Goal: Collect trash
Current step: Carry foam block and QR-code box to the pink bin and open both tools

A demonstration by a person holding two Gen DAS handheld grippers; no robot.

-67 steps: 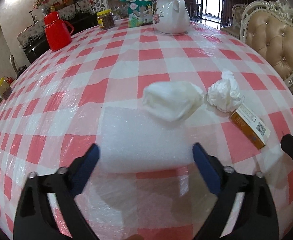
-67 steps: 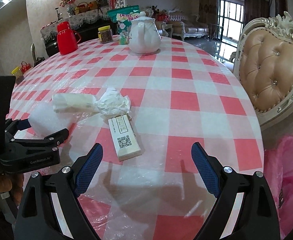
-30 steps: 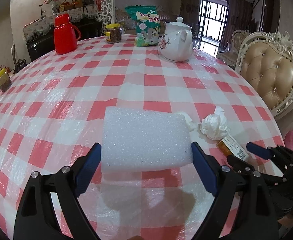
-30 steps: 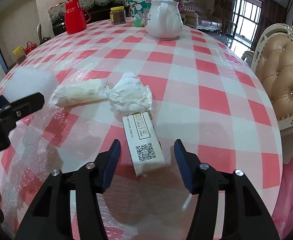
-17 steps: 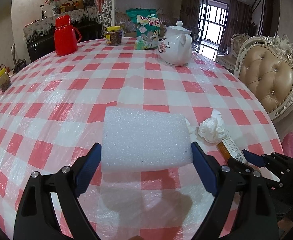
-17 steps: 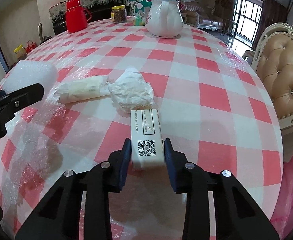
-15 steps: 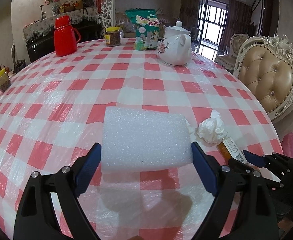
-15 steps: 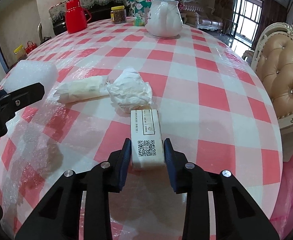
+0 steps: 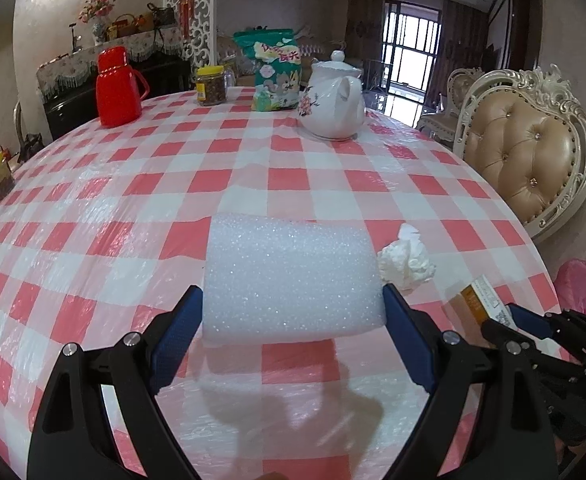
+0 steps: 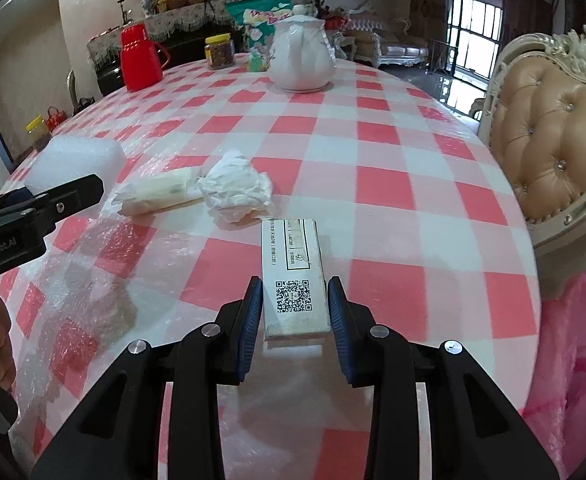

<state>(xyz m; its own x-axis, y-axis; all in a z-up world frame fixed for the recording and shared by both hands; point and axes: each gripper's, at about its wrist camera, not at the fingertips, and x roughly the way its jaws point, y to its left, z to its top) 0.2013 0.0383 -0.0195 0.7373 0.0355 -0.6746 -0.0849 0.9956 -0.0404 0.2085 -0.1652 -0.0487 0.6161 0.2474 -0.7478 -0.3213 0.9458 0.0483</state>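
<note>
Left gripper [image 9: 293, 312] grips the foam [image 9: 291, 276] wide, lifted at the table's [image 10: 393, 184] nine o'clock; wrapper [image 10: 161, 194] and tissue [image 10: 237, 190] lie mid-table; right gripper [image 10: 295, 308] clamps the box [image 10: 293, 276]; both pickups look done, so next calls for carrying to the pink bag [image 10: 577, 360] at four o'clock.
</note>
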